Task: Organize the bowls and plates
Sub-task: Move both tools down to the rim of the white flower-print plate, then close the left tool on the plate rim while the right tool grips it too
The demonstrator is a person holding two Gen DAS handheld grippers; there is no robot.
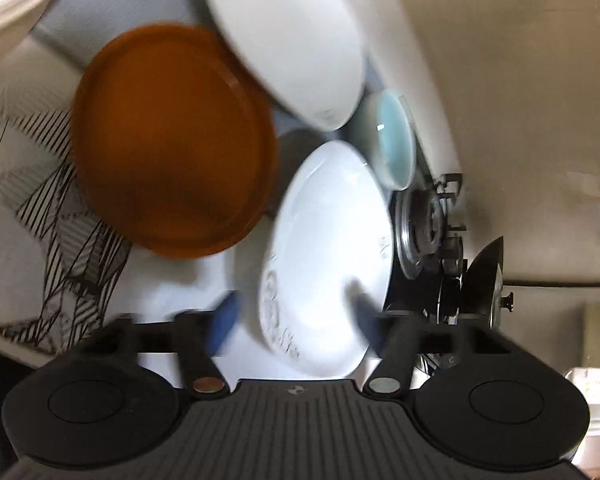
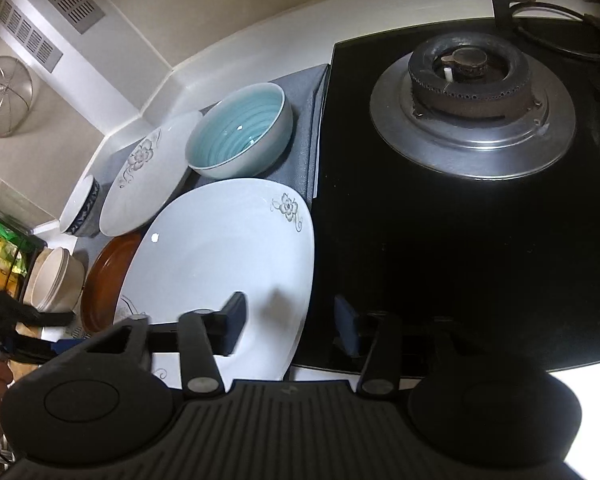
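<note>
In the right wrist view a large white flowered plate (image 2: 220, 264) lies by the stove, partly over a brown plate (image 2: 108, 280). A smaller flowered plate (image 2: 148, 176) and a light blue bowl (image 2: 240, 132) sit behind it. My right gripper (image 2: 290, 324) is open, its jaws astride the large plate's near right rim without touching. In the blurred left wrist view the brown plate (image 1: 172, 144), the large white plate (image 1: 328, 248), the smaller white plate (image 1: 288, 40) and the blue bowl (image 1: 392, 136) show. My left gripper (image 1: 296, 312) is open over the white plate's edge.
A black gas stove (image 2: 460, 200) with a burner (image 2: 468, 76) fills the right side. A blue-patterned white bowl (image 2: 80, 208) and stacked cream bowls (image 2: 56, 280) stand at the left. A grey mat (image 2: 304, 128) lies under the dishes. A patterned cloth (image 1: 40, 200) lies left.
</note>
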